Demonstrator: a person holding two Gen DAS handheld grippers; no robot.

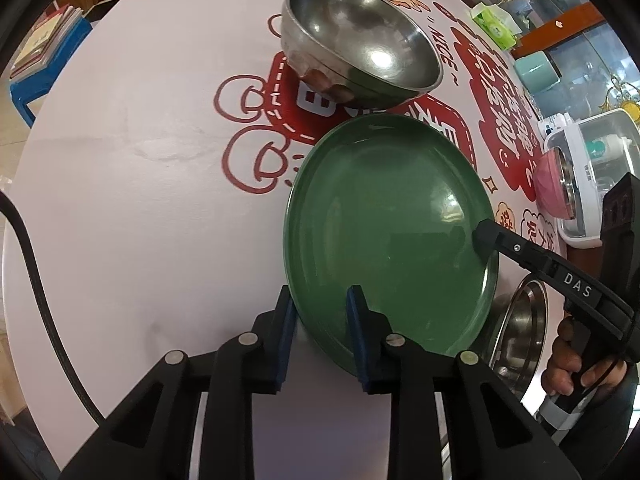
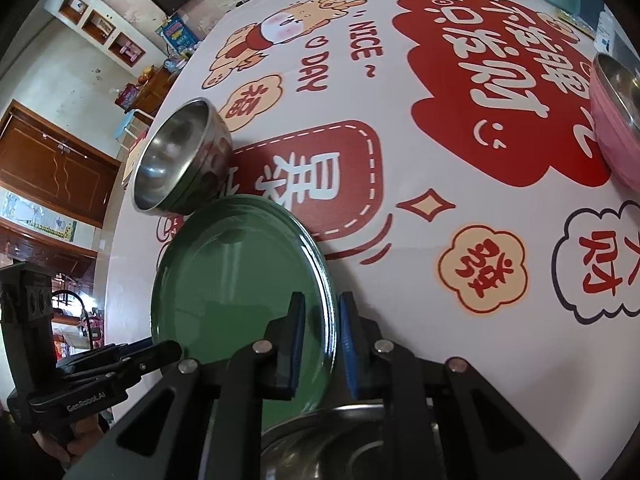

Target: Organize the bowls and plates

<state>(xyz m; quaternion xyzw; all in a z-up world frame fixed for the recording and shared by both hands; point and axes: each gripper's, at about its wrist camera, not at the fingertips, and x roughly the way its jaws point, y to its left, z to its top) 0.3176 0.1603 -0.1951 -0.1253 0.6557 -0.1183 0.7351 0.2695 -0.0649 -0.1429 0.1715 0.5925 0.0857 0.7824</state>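
Note:
A green plate point(image 1: 392, 232) lies near the table's front edge and is held from both sides. My left gripper point(image 1: 322, 332) is shut on its near-left rim, one blue pad above and one below. On the opposite rim, my right gripper point(image 2: 322, 340) is shut as well; the left wrist view shows it as a black arm point(image 1: 482, 236). The left gripper point(image 2: 172, 350) also appears at the lower left of the right wrist view. Just behind the plate an empty steel bowl point(image 1: 360, 52) point(image 2: 180, 160) stands, tilted. A second steel bowl point(image 1: 520, 328) point(image 2: 320, 440) sits partly under the plate's right side.
The round table point(image 1: 120, 160) has a white cloth with red prints. A pink bowl with a steel lining point(image 1: 552, 184) point(image 2: 616, 120) stands at the right by a white box point(image 1: 592, 160). Farther back are a tissue pack point(image 1: 494, 20) and a teal cup point(image 1: 536, 72). A hand point(image 1: 568, 364) holds the right gripper.

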